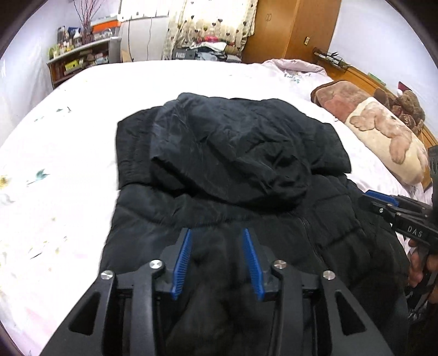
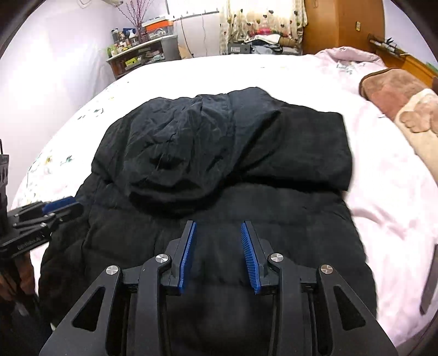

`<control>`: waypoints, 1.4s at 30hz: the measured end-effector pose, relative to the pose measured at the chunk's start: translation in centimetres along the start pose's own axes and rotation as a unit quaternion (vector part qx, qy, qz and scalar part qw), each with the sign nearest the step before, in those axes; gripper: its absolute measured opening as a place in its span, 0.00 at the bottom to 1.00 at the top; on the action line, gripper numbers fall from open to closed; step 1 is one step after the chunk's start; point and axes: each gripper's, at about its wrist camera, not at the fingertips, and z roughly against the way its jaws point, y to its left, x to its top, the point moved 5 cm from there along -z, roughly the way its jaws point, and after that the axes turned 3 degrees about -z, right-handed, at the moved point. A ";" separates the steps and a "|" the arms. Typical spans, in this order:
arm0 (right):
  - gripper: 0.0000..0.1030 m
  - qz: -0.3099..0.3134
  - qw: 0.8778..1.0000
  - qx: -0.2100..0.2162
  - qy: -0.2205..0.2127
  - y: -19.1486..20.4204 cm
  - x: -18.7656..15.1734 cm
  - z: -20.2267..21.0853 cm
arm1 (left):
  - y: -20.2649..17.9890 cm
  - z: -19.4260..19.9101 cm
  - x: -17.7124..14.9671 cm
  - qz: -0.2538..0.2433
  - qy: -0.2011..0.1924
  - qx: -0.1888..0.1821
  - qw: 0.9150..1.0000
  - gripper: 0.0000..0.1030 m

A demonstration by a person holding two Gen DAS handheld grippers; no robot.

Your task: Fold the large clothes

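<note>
A black puffer jacket (image 1: 227, 164) lay spread on a bed (image 1: 82, 123) covered with a pale floral sheet, directly ahead of and beneath both tongs. Its upper part, with the hood (image 2: 178, 153), was folded back over the quilted body, forming a rumpled mound just beyond the fingertips.

The left gripper (image 1: 216, 257) hovered over the near, quilted part of the jacket, its two blue-padded fingers (image 1: 182, 263) spread apart with only dark fabric showing between them. Whether the pads touched the cloth could not be told.

The right gripper (image 2: 218, 252) hung over the same near part of the jacket, a little to the right of the left one, its blue-padded fingers (image 2: 249, 257) likewise parted and holding nothing. From the left wrist view it showed at the right edge, beside the jacket's right side, gripped by a hand (image 1: 421, 268).

Farther off to the right of the tongs lay a folded blanket with a bear print (image 1: 383, 128) and a brown teddy bear (image 1: 408, 106) against a wooden headboard. Beyond the far end of the bed stood a cluttered shelf (image 1: 79, 57), a heart-patterned curtain (image 1: 208, 22) and a wooden wardrobe (image 1: 290, 30).
</note>
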 end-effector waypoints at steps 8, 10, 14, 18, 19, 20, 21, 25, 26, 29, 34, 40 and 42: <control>0.42 -0.023 0.999 -0.024 0.000 -3.1 -5.2 4.7 | 3.2 4.7 -4.2 0.014 -0.010 0.030 0.999 0.58; 0.44 -0.043 0.999 -0.031 0.002 -4.7 -6.4 5.5 | 4.6 5.0 -5.6 0.028 0.000 0.042 0.999 0.62; 0.51 -0.094 0.994 -0.052 0.012 -8.9 -8.8 6.7 | 7.2 4.9 -8.6 0.058 0.029 0.062 0.996 0.62; 0.52 -0.146 0.988 -0.042 0.030 -11.8 -10.5 6.8 | 8.5 4.3 -11.5 0.085 0.059 0.055 0.993 0.63; 0.53 -0.156 0.986 -0.038 0.038 -12.2 -10.9 6.4 | 8.5 4.2 -12.1 0.092 0.067 0.048 0.992 0.63; 0.53 -0.164 0.985 -0.035 0.044 -12.5 -11.2 6.2 | 8.2 3.9 -12.8 0.099 0.076 0.036 0.992 0.63; 0.53 -0.171 0.983 -0.029 0.052 -12.7 -11.6 5.8 | 7.7 3.8 -13.5 0.103 0.083 0.023 0.991 0.63; 0.53 -0.175 0.982 -0.017 0.074 -12.7 -12.3 5.0 | 5.5 3.3 -15.2 0.094 0.103 -0.010 0.990 0.63; 0.53 -0.174 0.982 -0.016 0.074 -12.8 -12.3 5.0 | 5.0 3.1 -15.5 0.088 0.105 -0.005 0.991 0.63; 0.53 -0.184 0.980 -0.039 0.059 -13.7 -12.4 5.5 | 4.5 3.0 -15.6 0.082 0.107 0.002 0.991 0.63; 0.53 -0.198 0.977 -0.040 0.075 -14.9 -13.3 5.1 | 4.8 2.5 -15.8 0.098 0.114 -0.004 0.989 0.64; 0.57 -0.240 0.965 0.002 0.107 -15.4 -14.6 3.9 | 4.8 2.2 -16.5 0.102 0.127 -0.010 0.987 0.59; 0.55 -0.243 0.962 0.029 0.120 -14.8 -14.8 3.7 | 4.6 2.4 -16.4 0.100 0.129 -0.016 0.986 0.50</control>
